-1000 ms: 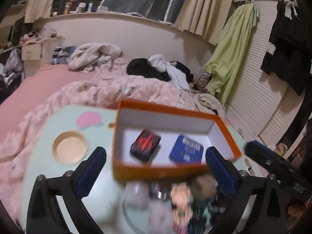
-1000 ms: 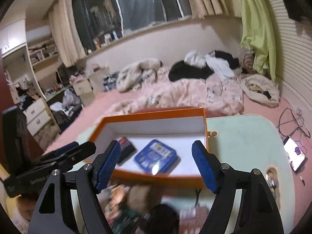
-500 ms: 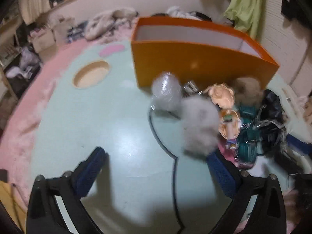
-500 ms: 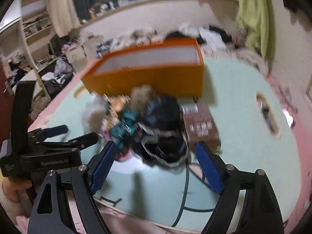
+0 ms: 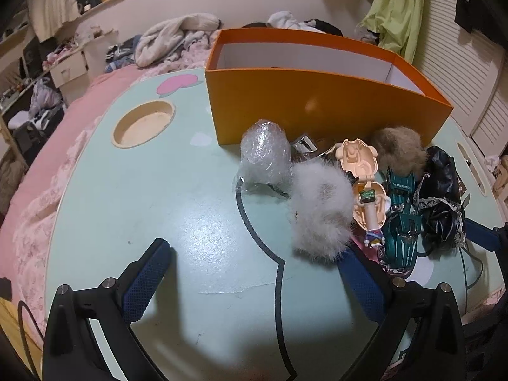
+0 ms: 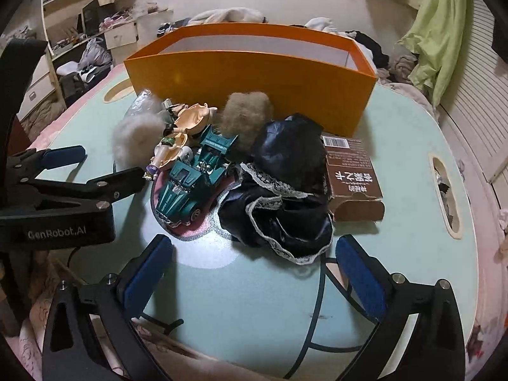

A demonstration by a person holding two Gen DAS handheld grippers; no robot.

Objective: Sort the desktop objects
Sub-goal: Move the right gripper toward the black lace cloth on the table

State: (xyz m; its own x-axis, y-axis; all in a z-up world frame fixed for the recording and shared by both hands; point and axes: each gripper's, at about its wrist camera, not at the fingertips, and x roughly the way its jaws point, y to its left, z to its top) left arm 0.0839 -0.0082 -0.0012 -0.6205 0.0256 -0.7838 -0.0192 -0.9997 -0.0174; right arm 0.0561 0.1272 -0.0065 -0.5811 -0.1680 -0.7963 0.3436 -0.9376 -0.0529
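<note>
We hold both grippers spread, empty: left gripper (image 5: 254, 273) behind white pompom (image 5: 320, 209), right gripper (image 6: 254, 266) behind black cloth (image 6: 282, 190), orange box (image 6: 254, 73) beyond

The open cardboard box (image 6: 254, 73) in the upper middle was bright orange outside, white inside. The round tabletop (image 5: 133, 190) was pale mint green with a dark line and a pink patch at upper left. The toy car (image 6: 190, 184) was teal; the crumpled cloth (image 6: 279, 197) glossy black with white lace trim; the small carton (image 6: 352, 177) brown with white print. The gripper pads (image 6: 149, 273) were blue.
</note>
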